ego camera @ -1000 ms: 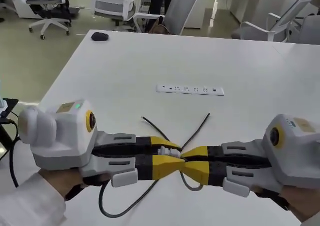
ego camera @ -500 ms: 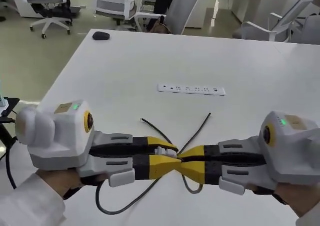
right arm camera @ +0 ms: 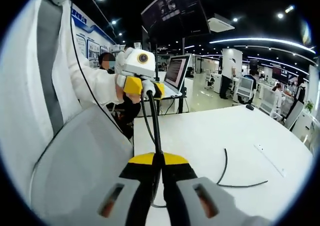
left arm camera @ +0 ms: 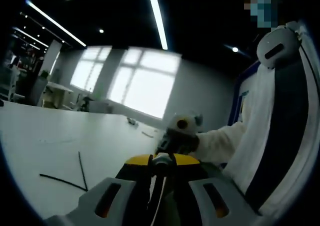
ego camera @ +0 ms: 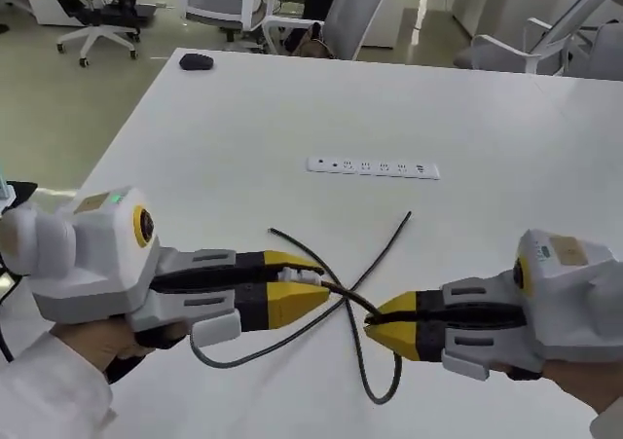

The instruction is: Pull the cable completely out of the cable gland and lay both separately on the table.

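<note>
Head view:
1. My left gripper (ego camera: 316,285) is closed on the white cable gland (ego camera: 304,276).
2. My right gripper (ego camera: 375,324) is clamped on the black cable (ego camera: 343,296) near the gland, above the table (ego camera: 292,118). Slack cable loops below.

Left gripper view: jaws together around the gland (left arm camera: 161,160).

Right gripper view: the cable (right arm camera: 155,131) runs straight from my closed jaws to the gland.

Risks: the thin cable may slip through my right jaws if the gland's seal grips hard. A skewed pull could twist the gland out of my left hold.
</note>
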`<state>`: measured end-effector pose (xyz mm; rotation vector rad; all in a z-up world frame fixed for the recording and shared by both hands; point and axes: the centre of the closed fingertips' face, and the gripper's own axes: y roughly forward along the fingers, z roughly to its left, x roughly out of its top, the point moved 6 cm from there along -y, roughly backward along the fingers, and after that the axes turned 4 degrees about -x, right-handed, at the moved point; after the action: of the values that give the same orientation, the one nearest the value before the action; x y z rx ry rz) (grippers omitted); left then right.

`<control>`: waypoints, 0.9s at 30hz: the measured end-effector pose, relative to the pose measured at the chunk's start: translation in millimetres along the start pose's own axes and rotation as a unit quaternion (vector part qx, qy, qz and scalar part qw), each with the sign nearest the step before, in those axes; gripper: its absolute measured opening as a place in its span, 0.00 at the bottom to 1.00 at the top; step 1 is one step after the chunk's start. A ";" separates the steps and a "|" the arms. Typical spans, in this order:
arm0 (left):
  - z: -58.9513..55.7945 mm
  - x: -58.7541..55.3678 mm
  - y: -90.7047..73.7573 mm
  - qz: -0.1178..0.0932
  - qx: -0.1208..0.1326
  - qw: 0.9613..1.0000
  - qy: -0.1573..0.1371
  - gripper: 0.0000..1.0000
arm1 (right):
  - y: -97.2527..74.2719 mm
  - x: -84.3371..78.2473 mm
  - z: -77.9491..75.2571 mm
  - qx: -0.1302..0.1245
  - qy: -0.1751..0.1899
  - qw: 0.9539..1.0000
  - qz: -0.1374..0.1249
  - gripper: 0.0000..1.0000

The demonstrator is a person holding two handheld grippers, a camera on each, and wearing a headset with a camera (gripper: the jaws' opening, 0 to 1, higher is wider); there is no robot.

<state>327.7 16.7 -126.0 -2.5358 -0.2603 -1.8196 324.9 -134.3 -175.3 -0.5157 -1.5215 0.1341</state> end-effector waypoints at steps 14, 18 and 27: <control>1.1 -6.3 2.3 0.014 -0.003 1.000 -0.015 0.17 | 3.1 -14.5 -0.6 -0.004 -0.007 0.999 0.031 0.02; 1.4 -6.8 1.6 0.014 0.002 1.000 -0.011 0.17 | 3.1 -14.2 0.1 -0.001 0.006 0.999 0.032 0.03; -1.1 -6.0 5.1 0.015 0.000 1.000 0.001 0.17 | 3.5 22.6 2.3 0.000 0.002 1.000 -0.017 0.10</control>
<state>325.5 10.8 -130.9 -2.5233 -0.2228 -1.8112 325.0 -121.6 -156.1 -0.4898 -1.5263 0.1068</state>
